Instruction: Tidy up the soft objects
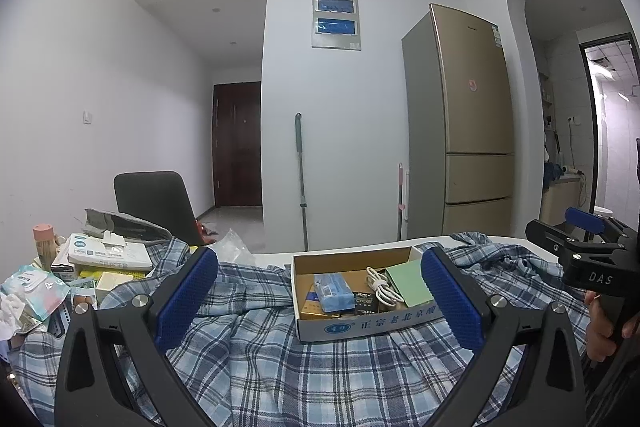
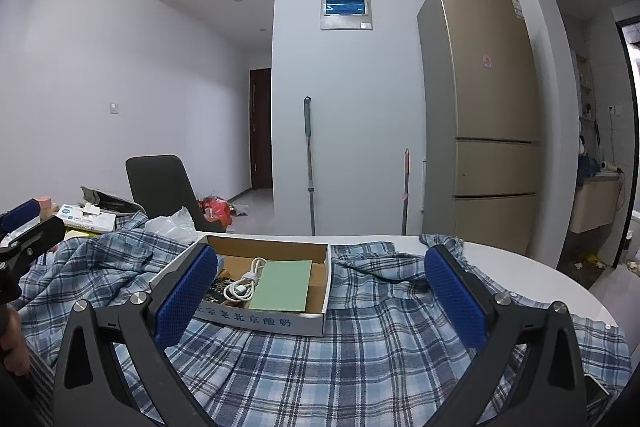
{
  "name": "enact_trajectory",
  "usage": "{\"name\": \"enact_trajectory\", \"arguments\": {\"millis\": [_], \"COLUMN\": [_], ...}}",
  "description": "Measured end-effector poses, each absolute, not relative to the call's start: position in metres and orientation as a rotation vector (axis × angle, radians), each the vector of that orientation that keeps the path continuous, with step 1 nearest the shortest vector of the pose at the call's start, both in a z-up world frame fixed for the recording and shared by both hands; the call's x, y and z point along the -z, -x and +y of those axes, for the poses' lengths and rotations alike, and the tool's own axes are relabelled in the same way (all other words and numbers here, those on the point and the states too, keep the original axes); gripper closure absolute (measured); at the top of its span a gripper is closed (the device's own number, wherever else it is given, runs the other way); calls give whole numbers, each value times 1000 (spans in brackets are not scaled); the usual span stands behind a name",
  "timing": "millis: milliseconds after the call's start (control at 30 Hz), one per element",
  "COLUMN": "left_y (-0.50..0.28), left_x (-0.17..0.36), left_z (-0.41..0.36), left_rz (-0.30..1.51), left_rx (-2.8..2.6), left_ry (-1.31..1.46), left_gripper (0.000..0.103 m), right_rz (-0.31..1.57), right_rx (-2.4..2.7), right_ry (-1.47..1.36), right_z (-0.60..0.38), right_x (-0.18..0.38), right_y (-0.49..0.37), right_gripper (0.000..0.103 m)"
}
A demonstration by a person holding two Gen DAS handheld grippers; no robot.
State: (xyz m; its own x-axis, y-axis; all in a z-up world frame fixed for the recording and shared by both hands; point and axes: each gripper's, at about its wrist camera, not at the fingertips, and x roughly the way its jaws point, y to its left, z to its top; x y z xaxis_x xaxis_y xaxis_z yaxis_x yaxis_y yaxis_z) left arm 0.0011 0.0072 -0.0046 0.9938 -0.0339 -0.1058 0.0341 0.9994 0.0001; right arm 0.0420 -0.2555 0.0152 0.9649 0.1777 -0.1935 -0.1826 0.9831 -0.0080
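A blue plaid shirt [image 1: 260, 359] [image 2: 360, 347] lies spread and wrinkled over the white table. On it sits a shallow cardboard box [image 1: 360, 325] [image 2: 280, 321] with a white cable [image 1: 382, 287] [image 2: 244, 285], a green card [image 1: 410, 285] [image 2: 282, 287] and a blue packet [image 1: 334, 293] inside. My left gripper [image 1: 320, 301] hovers open just above the shirt, its blue pads either side of the box. My right gripper [image 2: 322, 297] is open too, low over the shirt, with the box by its left pad. Nothing is held.
Tissue packs, boxes and a pink-lidded bottle [image 1: 43, 233] crowd the table's left end. A black chair [image 1: 156, 203] stands behind it. A gold fridge [image 2: 492, 115] and two mop handles [image 2: 309, 163] stand against the far wall. The table edge [image 2: 560, 275] curves on the right.
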Motion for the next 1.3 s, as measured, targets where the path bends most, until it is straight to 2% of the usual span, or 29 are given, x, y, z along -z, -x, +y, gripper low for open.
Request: {"name": "enact_trajectory", "arguments": {"millis": [1300], "left_y": [2], "left_x": [2], "left_z": [7], "left_rz": [98], "left_rx": [32], "left_ry": [-1], "left_gripper": [0], "right_rz": [172], "right_rx": [-189], "right_ry": [30], "right_z": [-257], "right_x": [-17], "right_y": [-40], "right_gripper": [0]}}
